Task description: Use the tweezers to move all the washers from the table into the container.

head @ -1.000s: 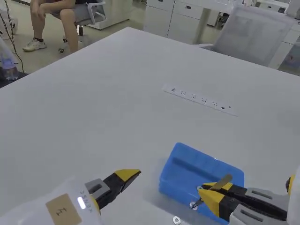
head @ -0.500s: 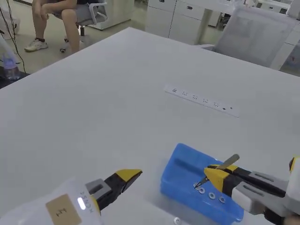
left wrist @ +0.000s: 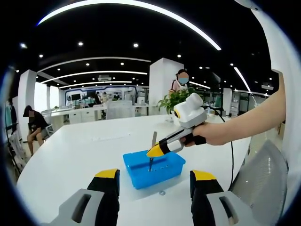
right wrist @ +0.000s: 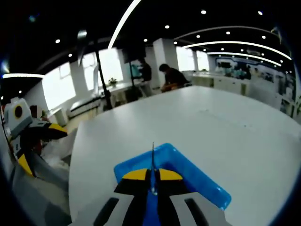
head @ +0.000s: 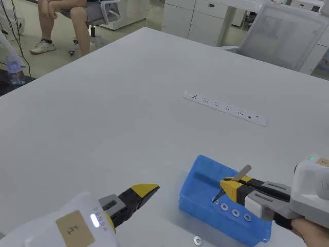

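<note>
A blue container (head: pixel 203 177) sits near the table's front edge with three washers (head: pixel 236 212) lying in it. One more washer (head: pixel 197 240) lies on the table just in front of it. My right gripper (head: pixel 226 186) hovers over the container, shut on the tweezers (head: pixel 241 172), whose tip points down by the leftmost washer. The right gripper view has the tweezers (right wrist: pixel 152 165) between its closed jaws above the container (right wrist: pixel 200 183). My left gripper (left wrist: pixel 155 183) stands open left of the container (left wrist: pixel 141 172), with the table washer (left wrist: pixel 162 192) between its jaws' line of sight.
A white power strip (head: pixel 224 108) lies further back on the grey table (head: pixel 103 113). An office chair (head: pixel 280 36) stands behind the far edge. A seated person (head: pixel 67 15) is at the far left, beyond the table.
The right gripper with the tweezers rose from the container's near side and now sits over its inside. Three washers came into sight in the container. The left gripper barely moved.
</note>
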A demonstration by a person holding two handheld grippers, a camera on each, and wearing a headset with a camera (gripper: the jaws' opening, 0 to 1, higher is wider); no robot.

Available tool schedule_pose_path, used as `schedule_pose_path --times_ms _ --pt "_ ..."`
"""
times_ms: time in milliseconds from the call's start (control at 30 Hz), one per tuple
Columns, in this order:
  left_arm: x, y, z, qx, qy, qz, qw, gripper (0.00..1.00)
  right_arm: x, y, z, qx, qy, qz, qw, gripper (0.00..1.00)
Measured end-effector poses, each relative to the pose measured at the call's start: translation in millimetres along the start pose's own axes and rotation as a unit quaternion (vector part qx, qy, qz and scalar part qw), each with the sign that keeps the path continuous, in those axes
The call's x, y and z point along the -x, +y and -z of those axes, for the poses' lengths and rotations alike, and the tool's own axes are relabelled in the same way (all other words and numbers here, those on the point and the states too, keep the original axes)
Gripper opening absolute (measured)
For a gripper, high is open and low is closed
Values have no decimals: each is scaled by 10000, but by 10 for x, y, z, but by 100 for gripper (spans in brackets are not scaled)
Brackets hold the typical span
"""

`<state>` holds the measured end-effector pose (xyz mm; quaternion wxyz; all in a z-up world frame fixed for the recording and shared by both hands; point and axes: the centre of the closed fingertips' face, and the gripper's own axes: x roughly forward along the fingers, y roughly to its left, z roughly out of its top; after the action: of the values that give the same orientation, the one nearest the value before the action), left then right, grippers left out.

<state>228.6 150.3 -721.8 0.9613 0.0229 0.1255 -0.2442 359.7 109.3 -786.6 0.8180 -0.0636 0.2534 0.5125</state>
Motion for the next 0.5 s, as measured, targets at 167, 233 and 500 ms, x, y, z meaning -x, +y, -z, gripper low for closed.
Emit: schedule_pose_path --times_ms 167,233,500 --pt "-4 3 0 18 8 -4 10000 59 -58 -54 58 -27 87 12 10000 3" --pt "-8 0 1 11 14 5 10000 59 -77 -73 77 -16 122 12 9999 3" --pt "-24 -2 6 7 41 9 10000 58 -117 -109 136 68 216 25 9997 3"
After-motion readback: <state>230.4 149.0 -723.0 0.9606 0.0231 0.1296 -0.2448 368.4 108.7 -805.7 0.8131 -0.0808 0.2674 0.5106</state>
